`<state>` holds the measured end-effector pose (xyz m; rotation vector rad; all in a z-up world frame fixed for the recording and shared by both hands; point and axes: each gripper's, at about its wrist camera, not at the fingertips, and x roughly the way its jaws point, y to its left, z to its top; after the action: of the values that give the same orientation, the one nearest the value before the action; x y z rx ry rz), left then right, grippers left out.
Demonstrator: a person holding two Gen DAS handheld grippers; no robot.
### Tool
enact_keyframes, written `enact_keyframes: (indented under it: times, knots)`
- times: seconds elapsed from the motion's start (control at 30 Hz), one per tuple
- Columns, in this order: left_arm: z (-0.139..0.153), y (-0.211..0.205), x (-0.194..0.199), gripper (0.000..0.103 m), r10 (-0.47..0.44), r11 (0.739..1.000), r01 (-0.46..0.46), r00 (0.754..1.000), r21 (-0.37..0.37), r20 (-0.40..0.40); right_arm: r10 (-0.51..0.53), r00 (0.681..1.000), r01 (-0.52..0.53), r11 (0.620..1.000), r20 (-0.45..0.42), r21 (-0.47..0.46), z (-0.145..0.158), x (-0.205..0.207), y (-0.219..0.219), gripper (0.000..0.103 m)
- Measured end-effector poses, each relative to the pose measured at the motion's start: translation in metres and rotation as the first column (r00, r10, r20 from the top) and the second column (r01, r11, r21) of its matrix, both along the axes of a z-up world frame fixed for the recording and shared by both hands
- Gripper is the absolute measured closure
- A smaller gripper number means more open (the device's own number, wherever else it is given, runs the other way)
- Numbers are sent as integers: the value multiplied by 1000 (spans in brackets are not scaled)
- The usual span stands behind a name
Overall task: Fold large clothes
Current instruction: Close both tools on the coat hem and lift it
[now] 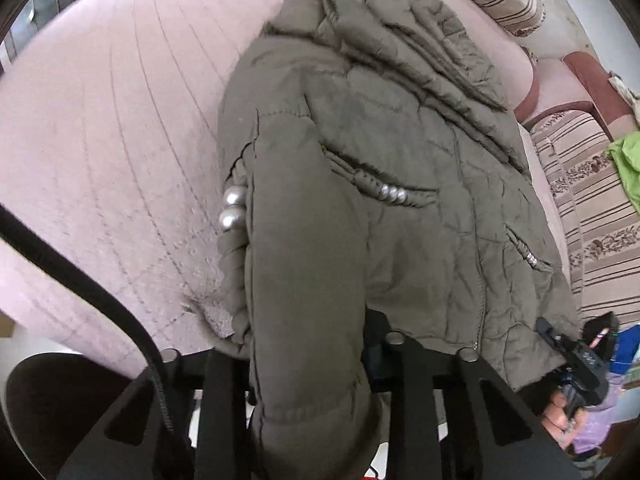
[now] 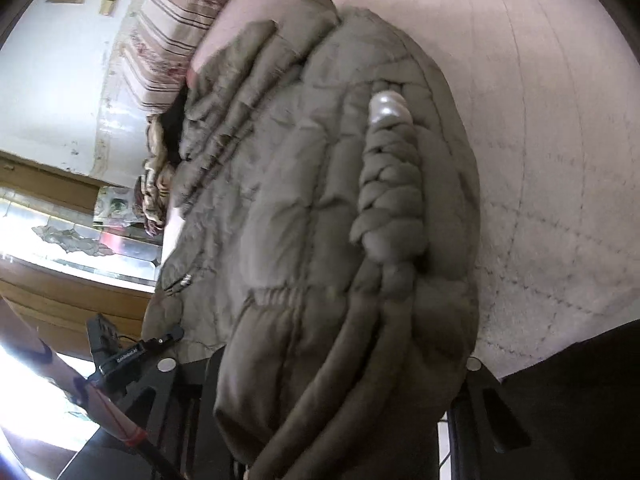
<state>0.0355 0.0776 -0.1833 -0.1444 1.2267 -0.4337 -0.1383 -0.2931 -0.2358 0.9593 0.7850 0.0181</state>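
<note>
An olive-green padded jacket point(image 1: 400, 160) with pearl beads point(image 1: 230, 208) on its braided trim lies on a pink quilted cover point(image 1: 100, 120). My left gripper point(image 1: 308, 392) is shut on a thick fold at the jacket's near edge, which fills the gap between its black fingers. In the right wrist view the same jacket point(image 2: 300, 200) bulges up close. My right gripper point(image 2: 336, 408) is closed on its bunched hem, with the pads hidden under fabric. Each gripper shows in the other's view, at the jacket's near corners: the right point(image 1: 580, 356), the left point(image 2: 120, 356).
Striped cushions point(image 1: 592, 200) line the far side of the sofa bed, with a green cloth point(image 1: 628, 160) on them. A black cable point(image 1: 80, 280) crosses the lower left. Wooden furniture point(image 2: 60, 292) and a white wall stand left of the right wrist view. Pink cover point(image 2: 540, 120) stretches beside the jacket.
</note>
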Motion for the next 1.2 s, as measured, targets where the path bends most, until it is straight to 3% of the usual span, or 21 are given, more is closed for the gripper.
enact_keyframes:
  times: [0.27, 0.6, 0.9, 1.2]
  knots:
    - [37, 12, -32, 83, 16, 1000, -15, 998, -16, 61, 53, 996, -47, 994, 65, -98, 45, -31, 18, 74]
    - [43, 30, -45, 84, 34, 999, -32, 998, -33, 54, 90, 995, -85, 988, 36, -125, 52, -55, 30, 75]
    - [101, 5, -5, 86, 64, 997, -55, 985, -60, 159, 120, 985, -91, 971, 123, -219, 114, -17, 24, 75]
    - [143, -24, 63, 85, 108, 993, -95, 962, -64, 249, 91, 981, -33, 949, 171, -315, 167, 68, 3, 75]
